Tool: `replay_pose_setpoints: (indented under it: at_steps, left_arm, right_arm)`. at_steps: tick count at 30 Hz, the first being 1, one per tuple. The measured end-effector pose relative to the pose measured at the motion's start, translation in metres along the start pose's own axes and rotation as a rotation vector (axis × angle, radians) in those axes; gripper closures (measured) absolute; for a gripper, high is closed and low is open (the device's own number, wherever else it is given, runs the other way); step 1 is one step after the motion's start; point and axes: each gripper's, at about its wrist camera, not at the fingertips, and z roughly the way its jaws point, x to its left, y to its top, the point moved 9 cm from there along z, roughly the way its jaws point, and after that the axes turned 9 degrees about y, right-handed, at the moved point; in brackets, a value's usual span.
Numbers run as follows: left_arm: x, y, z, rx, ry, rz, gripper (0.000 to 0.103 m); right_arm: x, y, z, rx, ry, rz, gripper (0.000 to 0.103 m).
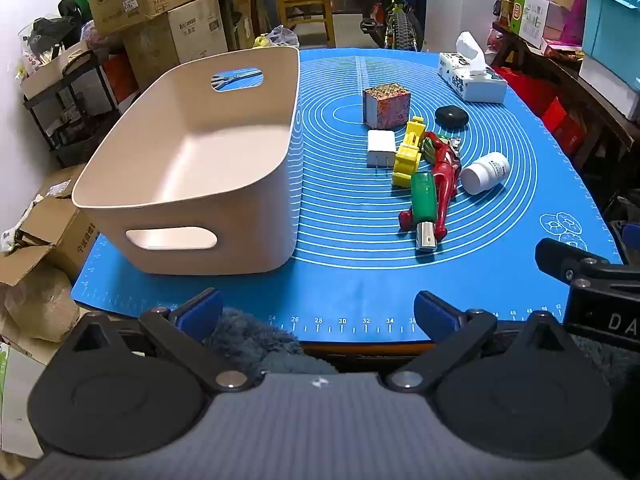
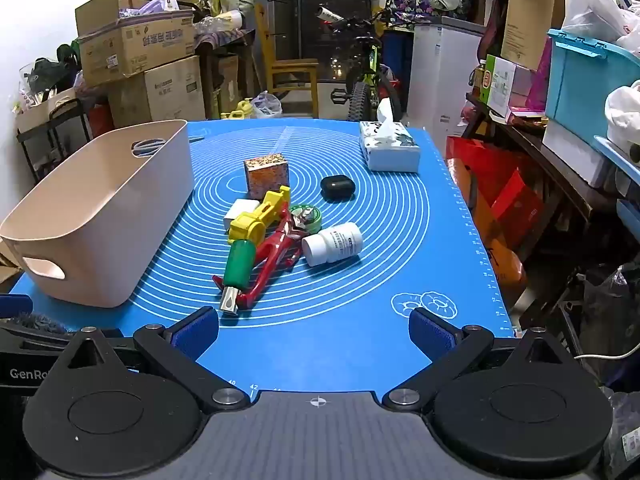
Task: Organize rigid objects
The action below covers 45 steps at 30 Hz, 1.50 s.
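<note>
one bin, eight objects (tissues excluded)

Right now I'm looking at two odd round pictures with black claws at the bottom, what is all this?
Those claws are two hand-held grippers, each carrying a wide-angle camera. One picture looks along the left gripper, the other along the right gripper. Both are open and hold nothing. Ahead lies a blue mat with an empty beige bin on its left side. Loose in the middle: a patterned box, yellow toy, red figure, white bottle, black case. A tissue box sits at the back.
</note>
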Motion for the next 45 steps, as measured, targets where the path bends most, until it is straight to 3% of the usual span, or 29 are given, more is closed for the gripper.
replay_pose_setpoints:
  at_steps: [45]
  left_arm:
    - [-0.0007, -0.0003, 0.0, 0.006, 0.0, 0.004, 0.002]
  right_arm:
    - [-0.002, -0.0012, 0.0009, 0.0, 0.01, 0.013, 0.002]
